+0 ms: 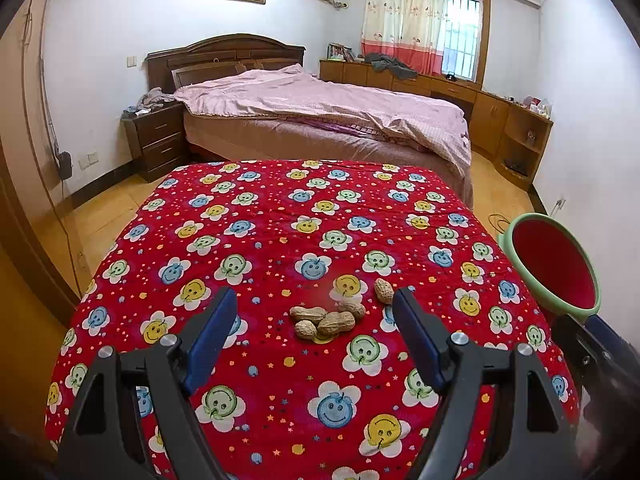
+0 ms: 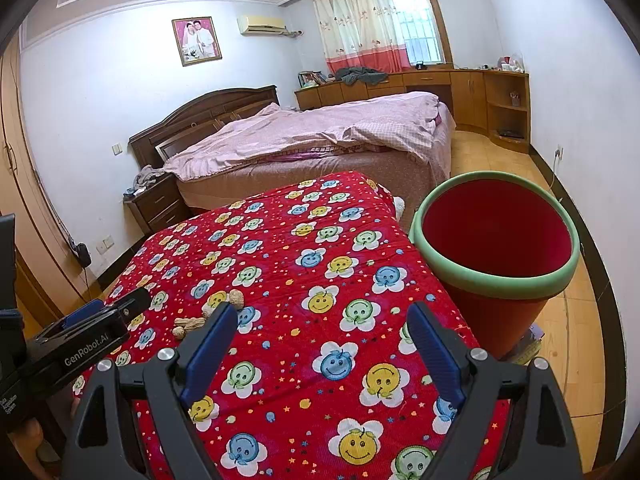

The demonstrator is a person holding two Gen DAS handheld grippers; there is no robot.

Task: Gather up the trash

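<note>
I see "GenRobot.AI" printed on my left gripper (image 2: 106,312); both it and my right gripper (image 2: 322,330) gape wide, empty. Peanuts (image 1: 326,320) lie near on the red cloth (image 1: 280,216), bin (image 2: 496,236) right.

Rt gripper (image 2: 320,322) open, empty, over red smiley blanket (image 2: 280,248). Red bin (image 2: 496,240) at rt edge. Peanuts (image 2: 192,322) far left, by left gripper (image 2: 108,312).

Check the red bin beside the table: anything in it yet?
Cannot tell fully. The bin's visible inner wall is bare red, but its bottom is out of view. The peanuts lie on the tablecloth.
</note>
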